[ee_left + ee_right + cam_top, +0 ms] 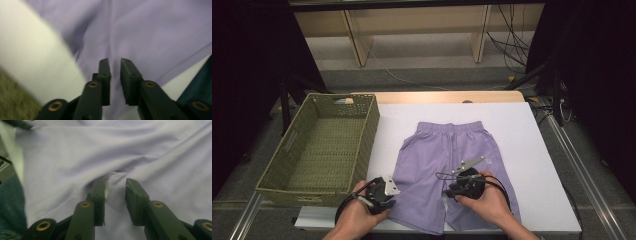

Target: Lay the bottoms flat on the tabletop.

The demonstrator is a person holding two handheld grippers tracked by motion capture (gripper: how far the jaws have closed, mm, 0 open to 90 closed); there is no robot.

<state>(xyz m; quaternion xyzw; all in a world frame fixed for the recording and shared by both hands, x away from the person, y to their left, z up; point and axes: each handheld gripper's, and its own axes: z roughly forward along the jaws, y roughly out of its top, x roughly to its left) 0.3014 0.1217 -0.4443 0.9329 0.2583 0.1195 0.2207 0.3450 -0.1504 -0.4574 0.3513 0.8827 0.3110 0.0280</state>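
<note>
Purple shorts point(447, 170) lie flat, centre frame. Left gripper point(115, 63) & right gripper point(115, 185) at bottom hems, jaws slightly spread w/ fabric between, not pinched.

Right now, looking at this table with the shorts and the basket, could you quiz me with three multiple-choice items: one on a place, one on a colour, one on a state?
1. Where does the green woven rectangular basket stand?
A. left of the shorts
B. right of them
C. on them

2. What colour are the soft fabric shorts?
A. yellow
B. lilac
C. red

3. How do the shorts lie?
A. rolled up
B. inside the basket
C. spread flat on the white board

Answers: 1 A, the high view shows it at the board's left edge; 2 B, lilac in all views; 3 C, waistband and both legs lie open.
</note>
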